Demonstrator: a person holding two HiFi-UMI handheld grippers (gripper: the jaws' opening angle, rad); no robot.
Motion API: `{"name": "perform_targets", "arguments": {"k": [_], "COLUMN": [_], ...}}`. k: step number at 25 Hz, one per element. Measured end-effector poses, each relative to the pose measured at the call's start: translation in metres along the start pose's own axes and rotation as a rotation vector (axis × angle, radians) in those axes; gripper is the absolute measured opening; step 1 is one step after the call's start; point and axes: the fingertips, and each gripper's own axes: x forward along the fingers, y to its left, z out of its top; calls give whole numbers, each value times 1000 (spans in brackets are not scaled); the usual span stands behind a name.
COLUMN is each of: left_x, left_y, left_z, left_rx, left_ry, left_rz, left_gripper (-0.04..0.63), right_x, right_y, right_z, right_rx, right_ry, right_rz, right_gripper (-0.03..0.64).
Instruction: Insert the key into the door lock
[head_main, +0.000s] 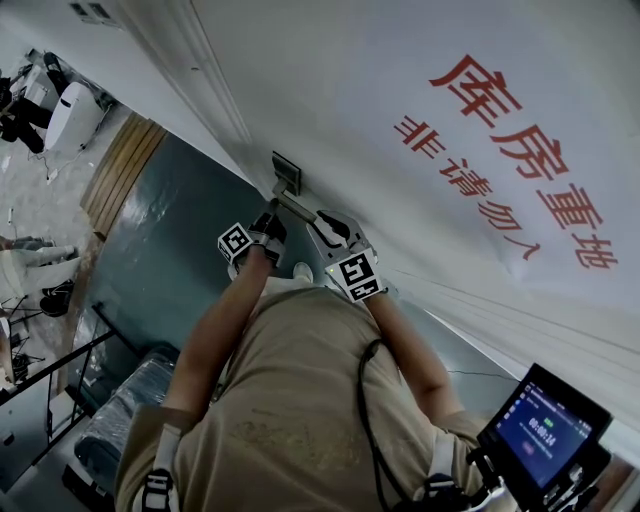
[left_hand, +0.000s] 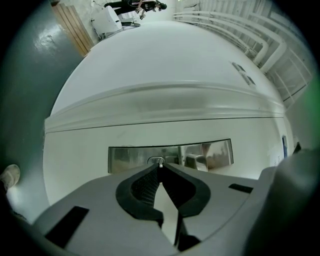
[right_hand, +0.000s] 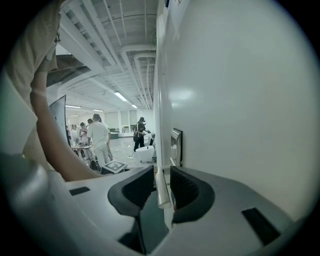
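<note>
A steel lock plate (head_main: 286, 173) sits on the white door (head_main: 420, 200), with a lever handle (head_main: 292, 207) running from it. My left gripper (head_main: 268, 225) is shut on a small silver key (left_hand: 160, 161). The key's tip is at the oval keyhole of the lock plate (left_hand: 125, 157), straight ahead of the left gripper (left_hand: 160, 167). My right gripper (head_main: 325, 232) holds the handle from the other side. In the right gripper view, the right gripper (right_hand: 161, 187) has its pads closed on the pale handle bar (right_hand: 162, 196), and the lock plate (right_hand: 176, 146) stands beyond.
Red characters (head_main: 520, 150) are printed on the door. A dark teal surface (head_main: 170, 250) lies left of the door frame. A lit screen (head_main: 545, 425) hangs at the person's right side. Several people (right_hand: 97, 137) stand around tables far off in the hall.
</note>
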Motion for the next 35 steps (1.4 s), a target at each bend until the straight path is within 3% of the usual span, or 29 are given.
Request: {"name": "perform_targets", "arguments": {"k": [10,16,23,35], "left_x": [2,2,4,11], "left_y": [-3,-1,5,2], "left_z": [-8,-2,0,0], "left_rx": [11,5,-59,33], "left_ry": [49,42,-13,78], "left_rz": [9,8,-5,18], "left_gripper": [31,31,32,32], "right_x": [4,5,3,0], "right_y": [8,9,7,10], "right_z": [-2,0,-4,-11], "right_rx": [3,6,21,28], "right_ry": [8,2,6,17], "right_rz": [5,0,-9,-5], "right_gripper": [110,110,110,110]}}
